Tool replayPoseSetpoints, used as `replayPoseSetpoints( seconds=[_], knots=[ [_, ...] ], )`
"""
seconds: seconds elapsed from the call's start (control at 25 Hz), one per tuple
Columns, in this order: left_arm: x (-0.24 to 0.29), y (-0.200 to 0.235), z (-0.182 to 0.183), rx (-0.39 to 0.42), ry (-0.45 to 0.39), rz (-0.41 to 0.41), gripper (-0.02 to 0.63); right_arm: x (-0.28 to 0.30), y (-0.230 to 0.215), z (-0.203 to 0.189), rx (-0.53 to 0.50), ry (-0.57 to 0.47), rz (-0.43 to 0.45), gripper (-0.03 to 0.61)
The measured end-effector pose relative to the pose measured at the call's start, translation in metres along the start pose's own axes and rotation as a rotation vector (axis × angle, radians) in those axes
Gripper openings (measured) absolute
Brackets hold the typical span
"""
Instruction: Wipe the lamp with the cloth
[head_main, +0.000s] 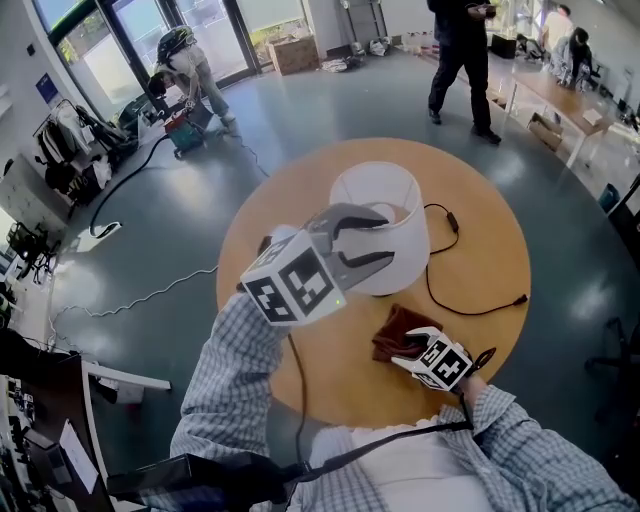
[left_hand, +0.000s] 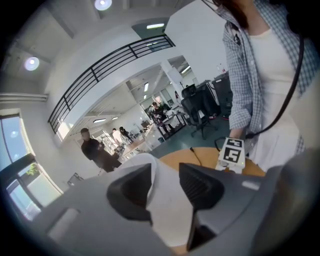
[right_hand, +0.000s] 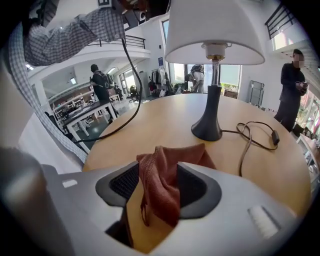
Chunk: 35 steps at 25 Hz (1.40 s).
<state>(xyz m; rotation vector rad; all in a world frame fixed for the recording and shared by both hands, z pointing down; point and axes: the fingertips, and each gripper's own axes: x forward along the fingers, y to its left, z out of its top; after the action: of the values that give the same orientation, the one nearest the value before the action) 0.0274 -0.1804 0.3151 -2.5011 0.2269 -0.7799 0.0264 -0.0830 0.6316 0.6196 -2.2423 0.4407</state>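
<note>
1. Lamp (head_main: 405, 250) stands mid-table (head_main: 480, 260), its shade rim between your left gripper's (head_main: 385, 237) spread jaws, ungripped: nudge it and it may tip.
2. Cloth (head_main: 393, 328) lies loose between your right gripper's (right_hand: 158, 185) wide jaws; lift now and you leave it behind.

Inventory recorded one lamp (head_main: 380, 225), one cloth (head_main: 392, 332), one cord (head_main: 440, 300), one round surface (head_main: 480, 250) and two grippers: left gripper (head_main: 388, 236), right gripper (head_main: 405, 345)
</note>
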Motion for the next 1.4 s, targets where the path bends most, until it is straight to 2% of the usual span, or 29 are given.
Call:
replayPoseSetpoints(
  seconds=[0.24,0.4,0.48,0.64,0.72,0.8,0.92,1.04,1.2,1.4],
  knots=[
    [-0.031,0.010,0.014,-0.103,-0.140,0.131,0.167,-0.031,-0.012,0.023,0.104,-0.154,-0.058,0.229],
    [-0.058,0.009,0.010,-0.226,-0.241,0.251,0.162,-0.063,-0.029,0.034,0.203,-0.297,-0.126,0.175],
    [-0.067,0.001,0.000,-0.307,-0.257,0.291,0.145,-0.079,-0.036,0.038,0.260,-0.363,-0.161,0.124],
    [-0.070,-0.032,-0.034,-0.472,-0.237,0.336,0.078,-0.104,-0.041,0.040,0.351,-0.451,-0.218,0.040],
    [-0.064,-0.053,-0.049,-0.549,-0.256,0.332,0.044,-0.110,-0.041,0.039,0.378,-0.471,-0.229,-0.003],
    [-0.056,-0.073,-0.062,-0.651,-0.294,0.328,0.005,-0.110,-0.038,0.038,0.400,-0.477,-0.220,-0.003],
    [-0.043,-0.104,-0.076,-0.769,-0.316,0.307,0.005,-0.102,-0.028,0.038,0.417,-0.475,-0.201,-0.003],
    [-0.018,-0.138,-0.090,-0.827,-0.271,0.265,0.005,-0.096,-0.024,0.041,0.423,-0.473,-0.191,0.003],
    [0.011,-0.188,-0.106,-0.886,-0.202,0.159,0.005,-0.091,-0.014,0.043,0.415,-0.463,-0.175,0.003],
    [0.027,-0.221,-0.104,-0.919,-0.181,0.080,0.005,-0.084,-0.002,0.041,0.408,-0.449,-0.146,0.003]
  ],
)
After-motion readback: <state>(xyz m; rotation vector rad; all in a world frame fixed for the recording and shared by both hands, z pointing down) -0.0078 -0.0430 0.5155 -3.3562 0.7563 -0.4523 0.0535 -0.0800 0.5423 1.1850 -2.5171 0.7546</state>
